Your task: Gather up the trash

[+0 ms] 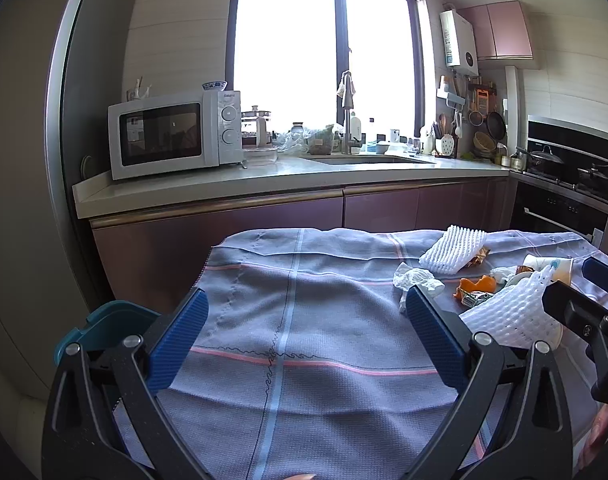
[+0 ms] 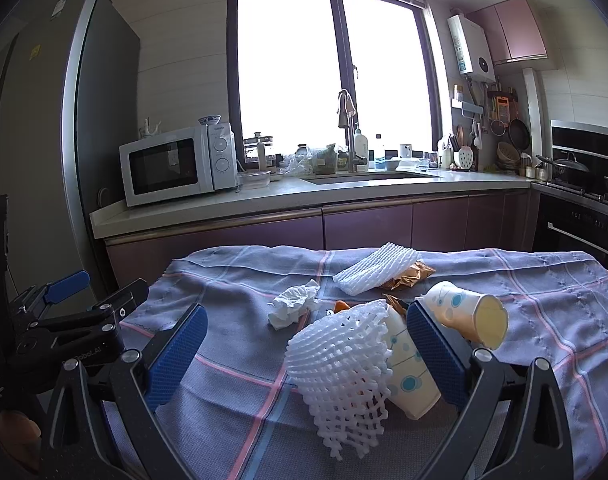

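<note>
Both grippers gape above the cloth (image 2: 232, 344), foam net (image 2: 340, 364) between right gripper (image 2: 304, 356)

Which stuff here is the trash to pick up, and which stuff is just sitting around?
Trash to collect:
foam fruit net
second foam net
crumpled tissue
two paper cups
orange peel
brown wrapper

Just sitting around:
checked tablecloth
microwave
faucet
pans by the stove

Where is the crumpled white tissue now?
In the right wrist view, the crumpled tissue lies on the checked tablecloth, left of the foam net and nearer than the flat foam sleeve.
</note>
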Tool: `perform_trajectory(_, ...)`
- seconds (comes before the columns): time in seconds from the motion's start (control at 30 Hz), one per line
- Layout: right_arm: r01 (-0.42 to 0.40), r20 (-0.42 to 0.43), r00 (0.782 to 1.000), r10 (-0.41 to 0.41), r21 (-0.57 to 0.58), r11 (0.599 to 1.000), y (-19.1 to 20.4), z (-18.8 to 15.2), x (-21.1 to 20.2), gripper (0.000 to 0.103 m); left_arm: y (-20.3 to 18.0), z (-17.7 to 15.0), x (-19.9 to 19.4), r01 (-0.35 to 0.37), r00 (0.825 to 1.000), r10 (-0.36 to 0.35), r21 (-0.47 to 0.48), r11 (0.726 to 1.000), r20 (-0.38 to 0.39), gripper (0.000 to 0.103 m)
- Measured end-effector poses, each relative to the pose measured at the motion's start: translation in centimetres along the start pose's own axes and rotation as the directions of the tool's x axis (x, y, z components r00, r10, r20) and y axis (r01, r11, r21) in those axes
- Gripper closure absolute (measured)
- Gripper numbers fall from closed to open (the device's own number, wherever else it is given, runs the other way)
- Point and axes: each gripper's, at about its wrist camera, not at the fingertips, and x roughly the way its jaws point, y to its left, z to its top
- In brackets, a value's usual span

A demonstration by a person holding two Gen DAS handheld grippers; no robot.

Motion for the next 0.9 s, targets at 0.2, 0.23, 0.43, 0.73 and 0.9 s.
perform_trajectory(0.2,-0.003,-0.002,1.000,0.003,0.003,1.000,-0.07,-0.06,0.10,0.007,-0.16,-0.06,0.23,0.004,1.000,-0.004,0.001,1.000,-0.003,0.006)
perform_trajectory(0.23,-0.004,-0.003,1.000,0.004,0.004,1.000,-0.09,-0.09,0.12,0.007,-0.20,-0.07,0.25,0.007,1.000,-0.007,0.001,1.000,-0.004,0.006)
perform_trajectory(0.43,-0.007,-0.004,1.000,0.007,0.007,1.000,-0.14,-0.13,0.16,0.007,-0.31,-0.10,0.30,0.014,1.000,-0.014,0.002,1.000,-0.006,0.006)
perform_trajectory(0.73,-0.013,-0.008,1.000,0.013,0.014,1.000,-0.61,-0.28,0.12,0.007,-0.47,-0.15,0.38,0.020,1.000,-0.020,0.006,1.000,-0.011,0.006)
perform_trajectory(0.9,-0.018,-0.016,1.000,0.019,0.019,1.000,-0.95,-0.26,0.11,0.007,-0.71,-0.19,0.67,0.031,0.999,-0.031,0.012,0.999,-0.017,0.006)
